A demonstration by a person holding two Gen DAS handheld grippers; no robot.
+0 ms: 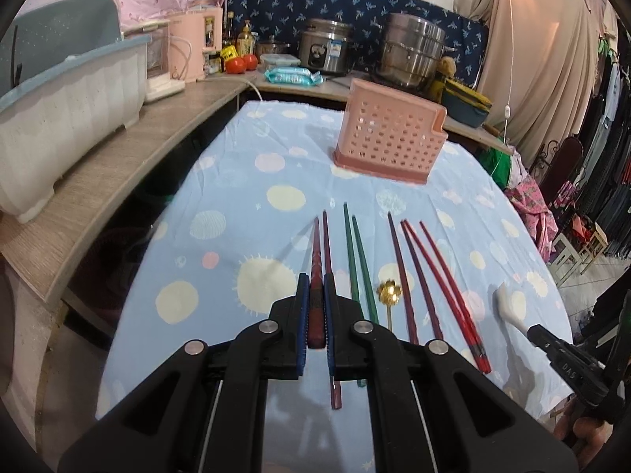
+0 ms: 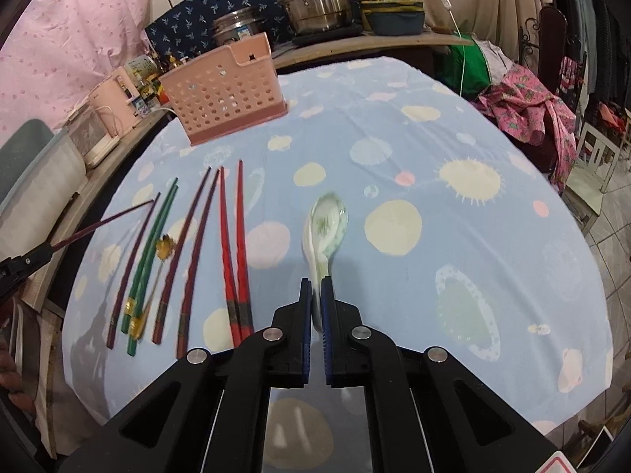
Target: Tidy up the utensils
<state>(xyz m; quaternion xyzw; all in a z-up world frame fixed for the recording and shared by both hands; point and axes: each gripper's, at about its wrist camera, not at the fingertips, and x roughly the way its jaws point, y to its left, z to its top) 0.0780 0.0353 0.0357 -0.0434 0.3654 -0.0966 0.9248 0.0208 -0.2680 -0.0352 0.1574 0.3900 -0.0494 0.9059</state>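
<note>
Between the left tool's jaws sits a thin dark red chopstick, pinched tight near its thick end. It is light, stiff and smooth, so it may slip.

Ahead of the right tool, its jaws squeeze a white spoon's handle. The spoon looks breakable; the pink basket stands far ahead.

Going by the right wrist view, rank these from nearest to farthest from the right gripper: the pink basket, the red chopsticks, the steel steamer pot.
From the right gripper:
1. Red chopsticks, just to its left on the tablecloth.
2. Pink basket, at the table's far left.
3. Steel steamer pot, beyond the table on the back counter.
</note>
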